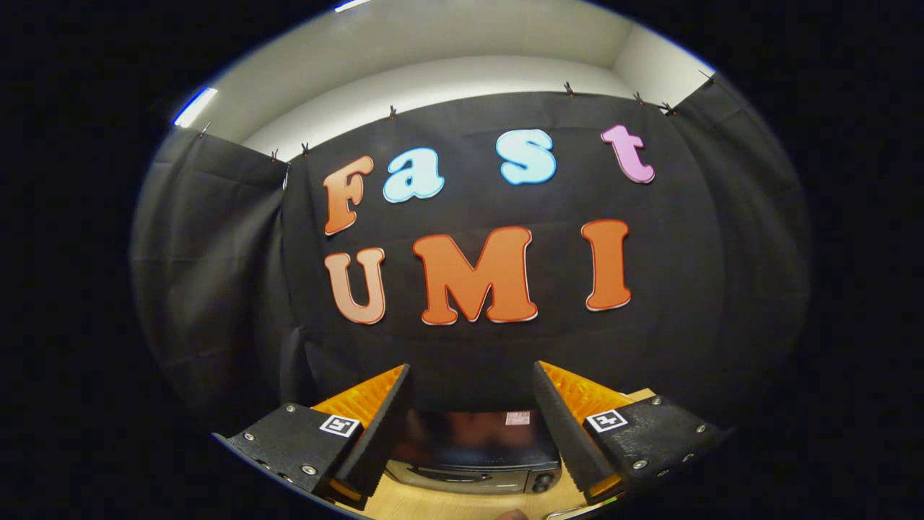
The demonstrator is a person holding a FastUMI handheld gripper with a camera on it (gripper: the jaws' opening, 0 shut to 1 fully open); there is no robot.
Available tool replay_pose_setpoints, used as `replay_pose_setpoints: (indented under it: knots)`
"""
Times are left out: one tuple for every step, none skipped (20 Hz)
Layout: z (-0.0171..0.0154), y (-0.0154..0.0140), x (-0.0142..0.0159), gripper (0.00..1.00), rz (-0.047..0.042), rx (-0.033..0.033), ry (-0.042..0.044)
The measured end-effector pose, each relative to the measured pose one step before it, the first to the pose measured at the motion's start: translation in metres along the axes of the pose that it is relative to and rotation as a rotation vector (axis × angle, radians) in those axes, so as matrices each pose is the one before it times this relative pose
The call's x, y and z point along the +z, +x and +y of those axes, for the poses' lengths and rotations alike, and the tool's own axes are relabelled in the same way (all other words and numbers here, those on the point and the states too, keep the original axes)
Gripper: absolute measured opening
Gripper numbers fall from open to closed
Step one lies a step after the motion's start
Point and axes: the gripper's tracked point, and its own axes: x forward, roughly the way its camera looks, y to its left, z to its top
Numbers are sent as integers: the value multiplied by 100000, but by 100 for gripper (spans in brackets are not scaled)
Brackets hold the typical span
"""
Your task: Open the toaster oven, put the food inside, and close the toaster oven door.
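Your gripper (pixel 473 372) sits high, aimed mostly at the booth's black cloth wall (pixel 693 339). The jaws stand wide apart, with nothing between them and nothing touching either finger.

The toaster oven (pixel 473 451) is low between the two fingers and beyond them, down on the wooden table (pixel 440 505). You're looking at it from above and in front:
- You see its dark glossy top, which carries a reddish reflection and a small pale label (pixel 517 417) near the back edge. I can't read it.
- The upper strip of the front face shows below that, with the door handle (pixel 449 474) running as a horizontal bar across it.
- The knobs (pixel 543 482) are at the right end of the front, partly cut off by your right finger.
- The door looks closed and flush with the front, but you've got so little of the face in view that I wouldn't swear to it.

The fingers (pixel 382 426) flank the oven to either side in the picture, but they're well short of it and clear of the handle.

A light wooden edge (pixel 641 395) shows just behind the right finger, against the cloth. I can't tell what it belongs to.

At the very bottom, near you, a small rounded bit (pixel 512 514) pokes in, and a thin metal rim (pixel 570 513) sits to its right. Both are too cropped to identify.

The white room wall (pixel 447 79) shows above the cloth.
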Motion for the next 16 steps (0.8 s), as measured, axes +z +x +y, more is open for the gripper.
replay_pose_setpoints:
  knots:
    - [415, 580, -1379, 98, 3597, 621, 704]
    - [395, 578, -1557, 98, 3374, 770, 431]
    - [383, 576, -1284, 98, 3375, 653, 363]
    - [369, 633, -1258, 98, 3405, 712, 222]
    - [240, 361, -1347, 98, 3007, 538, 400]
    - [252, 559, -1486, 98, 3617, -29, 387]
    - [186, 715, -1402, 98, 3700, 306, 681]
    - [195, 767, -1359, 98, 3861, -139, 970]
    - [268, 723, -1179, 98, 3329, 440, 1171]
    - [66, 741, -1429, 98, 3792, -196, 1012]
    - [-11, 873, -1313, 98, 3465, 40, 641]
    - [-85, 867, -1328, 99, 3761, -593, -149]
    - [-223, 740, -1215, 99, 3555, -1163, -342]
    - [-149, 729, -775, 99, 1767, -1200, -280]
    - [-58, 614, -739, 99, 1402, -993, -850]
    - [-224, 463, -309, 99, -399, -2058, -1012]
